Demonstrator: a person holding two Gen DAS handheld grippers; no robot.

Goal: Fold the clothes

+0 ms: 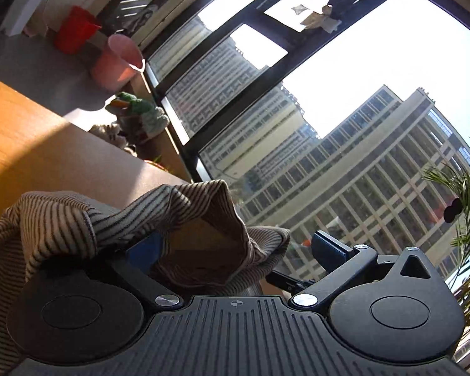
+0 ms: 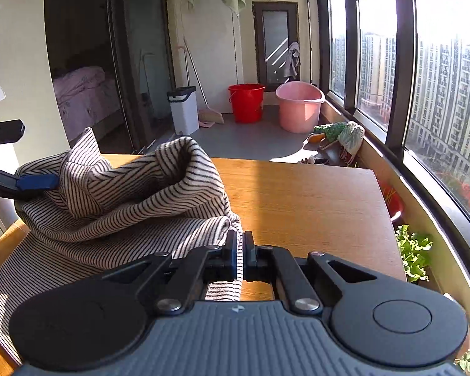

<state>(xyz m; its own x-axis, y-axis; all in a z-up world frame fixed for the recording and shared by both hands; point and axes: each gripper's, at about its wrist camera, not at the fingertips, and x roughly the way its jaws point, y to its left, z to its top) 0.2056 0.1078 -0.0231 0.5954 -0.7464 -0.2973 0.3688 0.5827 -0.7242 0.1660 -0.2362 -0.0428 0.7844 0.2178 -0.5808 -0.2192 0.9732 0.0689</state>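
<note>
Striped cloth [image 2: 125, 194] sits bunched on the wood table [image 2: 313, 206], mostly on the left side w/ one flap lifted. My right gripper [image 2: 240, 257] is pinched tight on its near right edge. My left gripper [image 1: 235, 247] has jaws wide apart, cloth draped over one finger, not squeezed. In the right cam that finger pokes into the far left corner. So the cloth stretches left-right btw both grippers; I think the right one leads.
</note>
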